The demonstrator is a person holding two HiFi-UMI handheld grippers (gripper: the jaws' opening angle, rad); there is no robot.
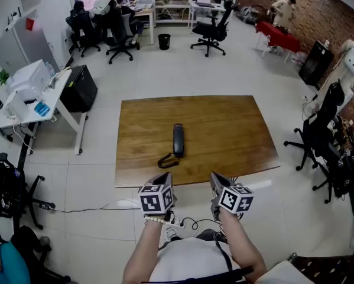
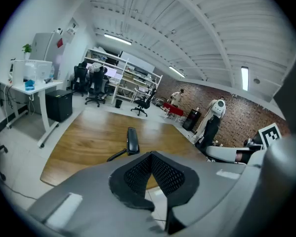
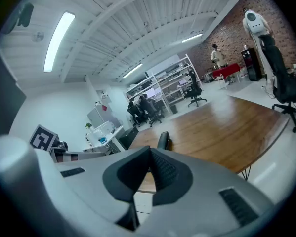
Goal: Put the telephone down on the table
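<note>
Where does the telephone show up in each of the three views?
Head view: telephone lies mid-table, toward the near edge.
Left gripper view: telephone at centre, just above the jaw tips.
Right gripper view: telephone at centre, partly hidden behind the jaw tips.
Shared landmark: the wooden table under it.

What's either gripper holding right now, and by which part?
Nothing. The left gripper and right gripper both have their jaws together with nothing between them. The telephone handset lies on the wooden table, clear of both.
</note>
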